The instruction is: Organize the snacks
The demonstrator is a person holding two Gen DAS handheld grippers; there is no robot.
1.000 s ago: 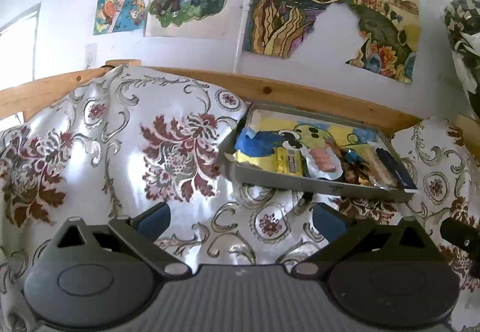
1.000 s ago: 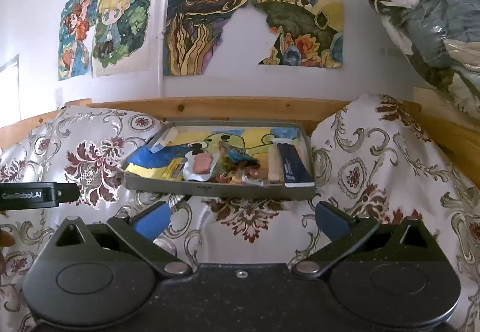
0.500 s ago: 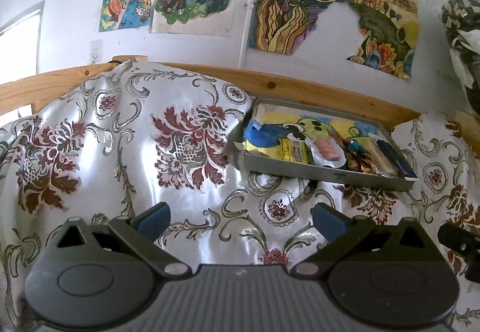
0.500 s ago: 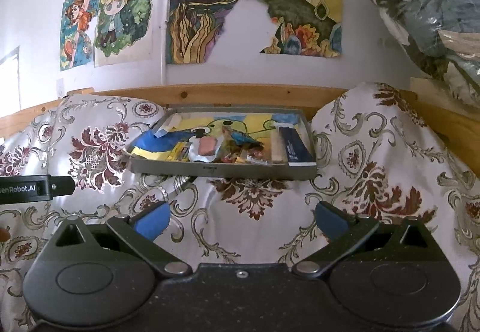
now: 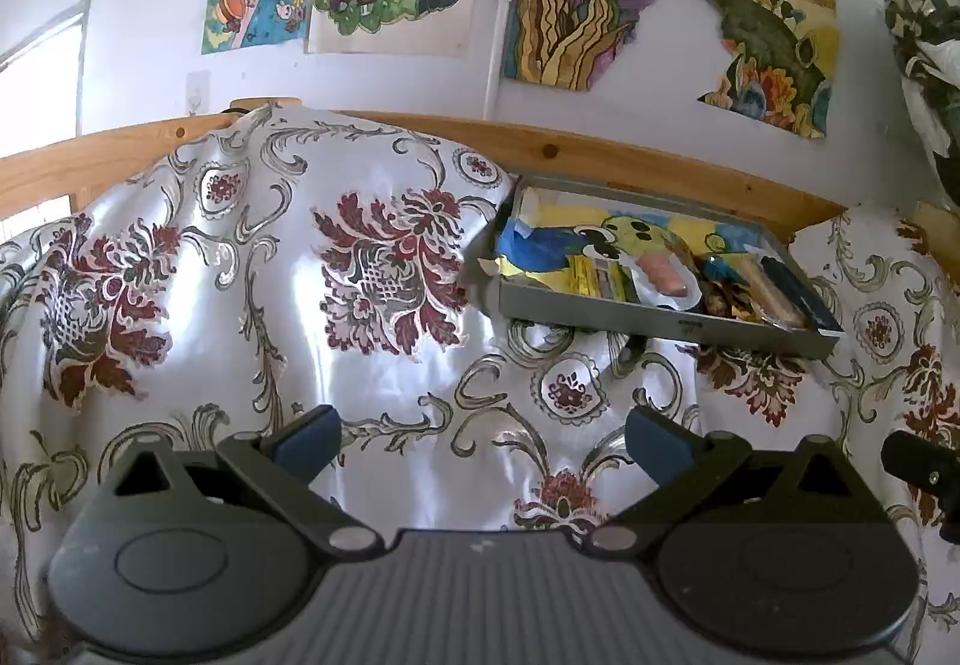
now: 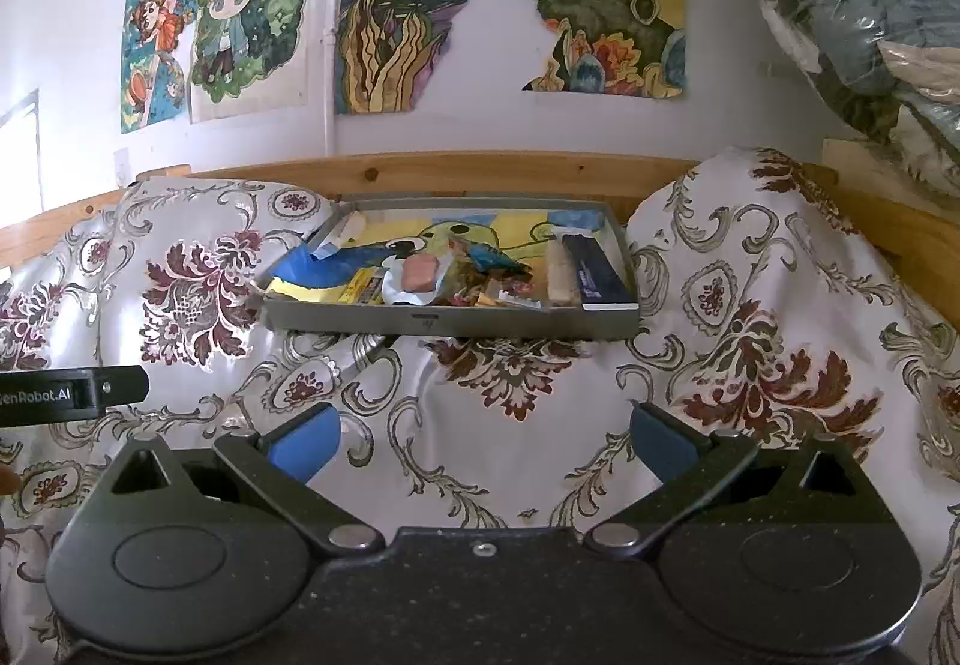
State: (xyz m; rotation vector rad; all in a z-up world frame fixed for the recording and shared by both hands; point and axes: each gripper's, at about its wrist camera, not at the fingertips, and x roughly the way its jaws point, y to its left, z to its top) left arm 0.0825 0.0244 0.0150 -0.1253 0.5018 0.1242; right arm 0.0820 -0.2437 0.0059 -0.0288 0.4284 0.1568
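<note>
A shallow grey tray (image 6: 456,326) rests on a patterned white cloth (image 6: 750,305), far ahead of both grippers. Inside lie several snacks: a pink sausage pack (image 6: 418,275), a yellow wrapper (image 6: 354,288), a dark blue bar (image 6: 594,275), a pale wafer bar (image 6: 558,272) and small mixed sweets (image 6: 486,287). In the left wrist view the same tray (image 5: 660,314) sits up and to the right. My left gripper (image 5: 480,440) is open and holds nothing. My right gripper (image 6: 480,440) is open too, well short of the tray.
A wooden rail (image 6: 480,173) runs behind the tray under a wall of posters (image 6: 420,5). A bagged bundle of fabric (image 6: 840,5) hangs at the upper right. The cloth bulges into humps left (image 5: 270,245) and right of the tray. The left tool's body (image 6: 66,395) shows at the right view's left edge.
Both grippers have drawn back and away from the tray, which looks smaller and farther now. The left view has swung so the tray sits more to the right. Both stay open.
</note>
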